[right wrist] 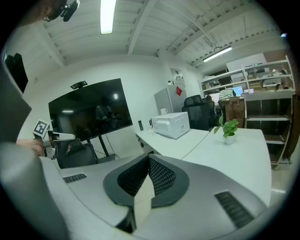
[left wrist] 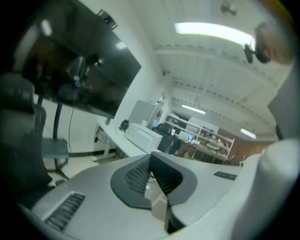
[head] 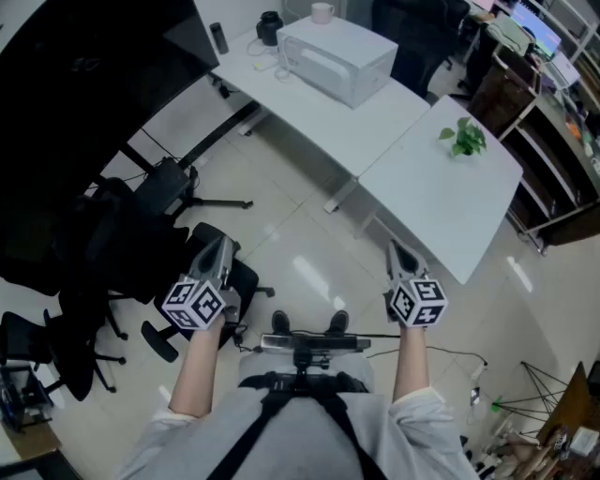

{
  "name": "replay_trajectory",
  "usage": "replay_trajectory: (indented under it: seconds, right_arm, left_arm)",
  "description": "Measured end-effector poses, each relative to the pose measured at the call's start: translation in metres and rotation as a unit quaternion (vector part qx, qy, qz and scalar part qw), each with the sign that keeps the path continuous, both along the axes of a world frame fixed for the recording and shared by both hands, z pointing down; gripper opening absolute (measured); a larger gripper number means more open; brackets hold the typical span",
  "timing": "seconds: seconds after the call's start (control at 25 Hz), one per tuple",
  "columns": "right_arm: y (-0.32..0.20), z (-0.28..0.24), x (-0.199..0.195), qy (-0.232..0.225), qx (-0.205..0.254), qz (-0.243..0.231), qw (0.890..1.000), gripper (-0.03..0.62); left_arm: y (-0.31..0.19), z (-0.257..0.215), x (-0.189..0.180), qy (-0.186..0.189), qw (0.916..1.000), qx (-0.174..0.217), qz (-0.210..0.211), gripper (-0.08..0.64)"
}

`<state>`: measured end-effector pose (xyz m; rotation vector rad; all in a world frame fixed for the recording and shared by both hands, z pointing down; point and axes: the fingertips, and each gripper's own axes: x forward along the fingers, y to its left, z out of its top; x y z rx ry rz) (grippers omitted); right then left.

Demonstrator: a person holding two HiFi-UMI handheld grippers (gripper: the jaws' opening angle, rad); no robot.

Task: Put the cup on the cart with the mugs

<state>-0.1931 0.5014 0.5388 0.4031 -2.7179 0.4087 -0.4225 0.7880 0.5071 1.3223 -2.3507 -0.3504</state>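
Left gripper [head: 223,246]: jaws pressed together, nothing btwn them. Right gripper [head: 398,251]: same, pads meeting at the tips, empty. Both are held out in front of the person, over the pale floor [head: 300,234], pointing slightly down. Left one hangs above a black office chair [head: 202,272]; right one is just short of the near white table [head: 441,206].

White cup [head: 322,12] stands upright on top of the white microwave [head: 337,58], on the far long table [head: 366,127], well apart from both grippers. Small dark bottle [head: 218,37] and a black round item [head: 270,26] sit on that table's far end, near the microwave. Potted plant [head: 466,138] is on the near table. Big black screen [head: 84,84] at left, shelving [head: 553,112] at right w/ misc. stuff too small to tell.
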Motion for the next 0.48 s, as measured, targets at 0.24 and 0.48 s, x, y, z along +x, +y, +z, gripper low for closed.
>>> replay_trajectory:
  seconds: [0.24, 0.48]
  right_arm:
    - [-0.005, 0.002, 0.001, 0.005, 0.002, -0.004, 1.0, -0.014]
    - [-0.015, 0.002, 0.006, 0.009, 0.011, -0.006, 1.0, -0.014]
  left_arm:
    - [-0.015, -0.016, 0.005, -0.15, 0.9826, -0.108, -0.013, 0.0]
    - [-0.026, -0.013, 0.011, -0.157, 0.9802, -0.119, -0.017, 0.0]
